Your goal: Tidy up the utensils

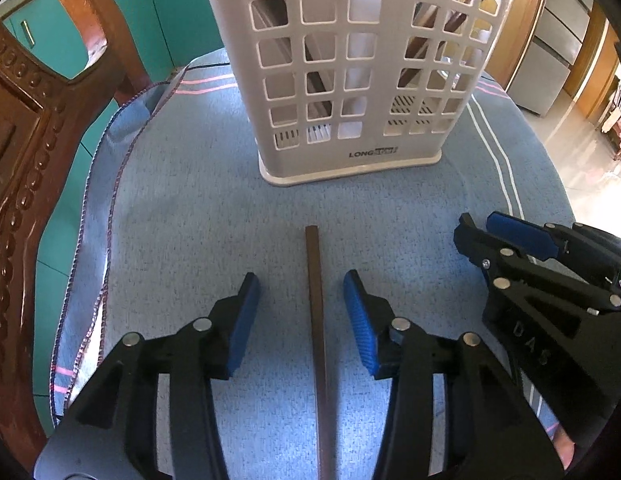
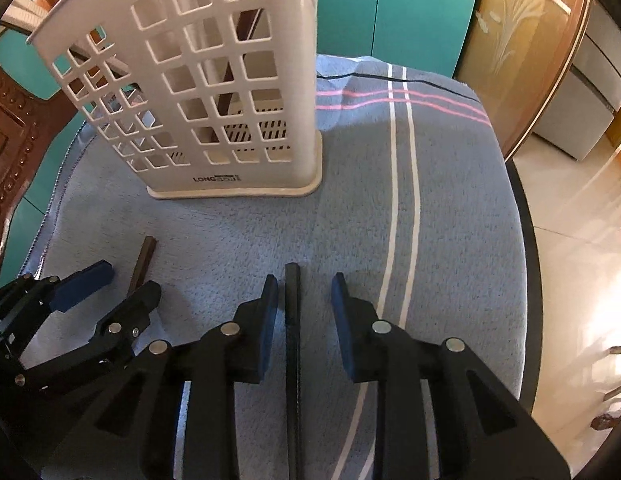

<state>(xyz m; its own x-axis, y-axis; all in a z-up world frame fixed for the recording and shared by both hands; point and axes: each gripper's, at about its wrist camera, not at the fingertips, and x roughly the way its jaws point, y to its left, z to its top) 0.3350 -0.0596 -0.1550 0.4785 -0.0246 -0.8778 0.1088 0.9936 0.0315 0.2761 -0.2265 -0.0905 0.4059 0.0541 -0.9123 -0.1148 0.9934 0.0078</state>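
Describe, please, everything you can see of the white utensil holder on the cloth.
The utensil holder is a tall, white, plastic-looking caddy with a grid of square cut-outs, a slotted bottom, a flared base rim and a dark "LONG" mark low on its front. It stands upright on the blue cloth, beyond both grippers, and neither touches it. Long dark sticks lean inside, seen through the holes.

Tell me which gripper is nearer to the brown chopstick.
Left. The left gripper straddles the brown chopstick, pads apart from it. The right gripper sits further right, around a black chopstick.
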